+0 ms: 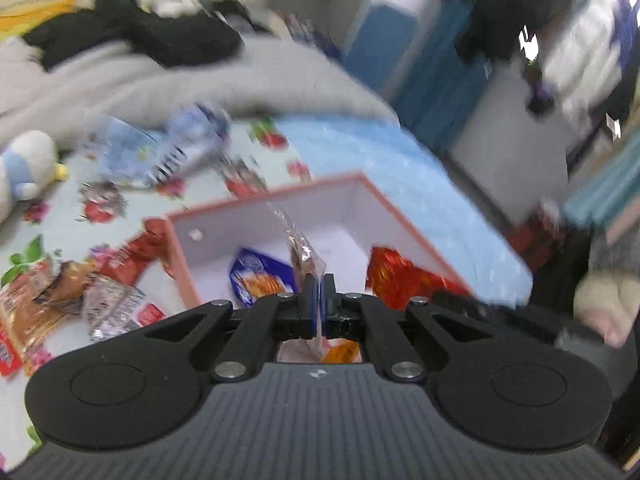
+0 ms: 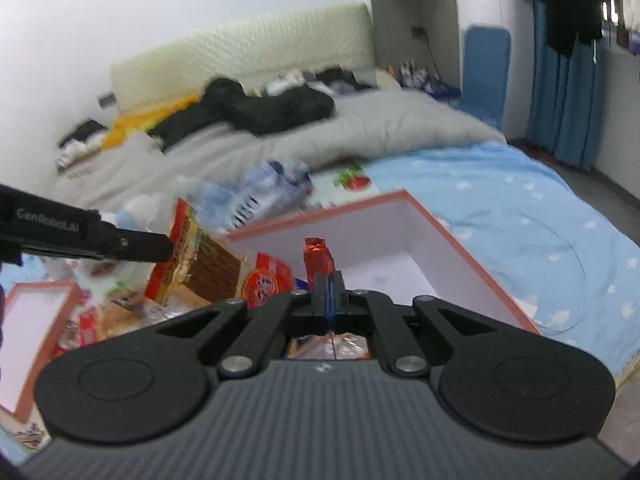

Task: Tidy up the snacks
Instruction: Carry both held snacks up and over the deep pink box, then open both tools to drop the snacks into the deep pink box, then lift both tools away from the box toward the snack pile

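Observation:
My left gripper (image 1: 319, 280) is shut on the edge of a clear-wrapped brown snack packet (image 1: 302, 254), held over the pink-rimmed white box (image 1: 362, 179) on the bed. A blue packet (image 1: 260, 276) lies in the box. My right gripper (image 2: 328, 278) is shut on a red foil packet (image 2: 318, 256) at the box (image 2: 404, 194), near its front wall. In the right wrist view the left gripper (image 2: 162, 246) reaches in from the left with its clear-wrapped brown snack (image 2: 208, 268). The red foil packet (image 1: 400, 280) also shows in the left wrist view.
Loose snack packets (image 1: 60, 300) lie on the strawberry-print sheet left of the box. Blue-white bags (image 2: 276, 184) sit behind it. The box lid (image 2: 32, 320) lies at far left. A plush toy (image 1: 24, 168), grey duvet (image 2: 360, 128) and black clothes (image 2: 260, 108) lie beyond.

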Motion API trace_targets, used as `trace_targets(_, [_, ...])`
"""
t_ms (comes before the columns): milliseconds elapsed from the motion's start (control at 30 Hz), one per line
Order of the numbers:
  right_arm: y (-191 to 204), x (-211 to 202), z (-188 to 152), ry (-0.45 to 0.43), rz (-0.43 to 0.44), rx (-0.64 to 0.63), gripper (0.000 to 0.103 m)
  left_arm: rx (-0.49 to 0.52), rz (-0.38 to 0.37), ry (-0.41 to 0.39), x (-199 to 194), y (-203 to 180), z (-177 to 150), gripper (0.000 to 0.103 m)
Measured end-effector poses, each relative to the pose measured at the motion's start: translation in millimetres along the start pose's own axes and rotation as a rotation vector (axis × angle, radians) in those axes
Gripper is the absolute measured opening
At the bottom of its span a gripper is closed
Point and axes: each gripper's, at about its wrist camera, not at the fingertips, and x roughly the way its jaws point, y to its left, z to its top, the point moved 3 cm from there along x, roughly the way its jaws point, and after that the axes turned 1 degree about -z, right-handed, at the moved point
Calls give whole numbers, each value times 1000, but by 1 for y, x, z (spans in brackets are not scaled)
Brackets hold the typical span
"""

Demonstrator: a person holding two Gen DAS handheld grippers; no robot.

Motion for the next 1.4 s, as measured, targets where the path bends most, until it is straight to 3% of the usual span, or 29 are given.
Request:
trace_targets(100, [-14,22,0,66,9,43,4,38,37,84,28,-5,-2,2])
trace_targets(267, [-28,48,-9,167,-19,41,4,-14,65,173,60,6,-9,2])
trace_targets(500, [-31,45,-13,181,-18,29,6,-35,68,208,68,10,-10,3])
trace_targets(567, [-30,44,-12,185,-30,24,7,-38,65,227,68,9,-8,10])
trace_targets(600, [-31,45,-11,187,-31,21,9,-34,73,245,68,9,-9,28])
trace_targets(633, [-31,46,-11,188,-32,19,18,-24,87,243,67,8,-9,47])
trace_targets(667, [-32,46,-12,187,-32,24,36,-15,101,223,64,8,-10,52])
trace_targets(700, [-32,46,-13,182,-26,32,45,-8,111,207,61,9,-10,55])
trace_targets(733, [-33,44,-14,173,-16,33,46,-7,110,202,59,10,-10,55])
trace_targets(933, [-23,34,-18,138,-7,25,45,-3,105,150,39,10,-15,55])
trace_targets(1167, [-5,4,-15,48,21,19,45,85,105,13,-6,-6,-21,55])
trace_targets(1400, [18,-25,-16,-29,67,8,45,90,101,-95,-47,-5,-32,55])
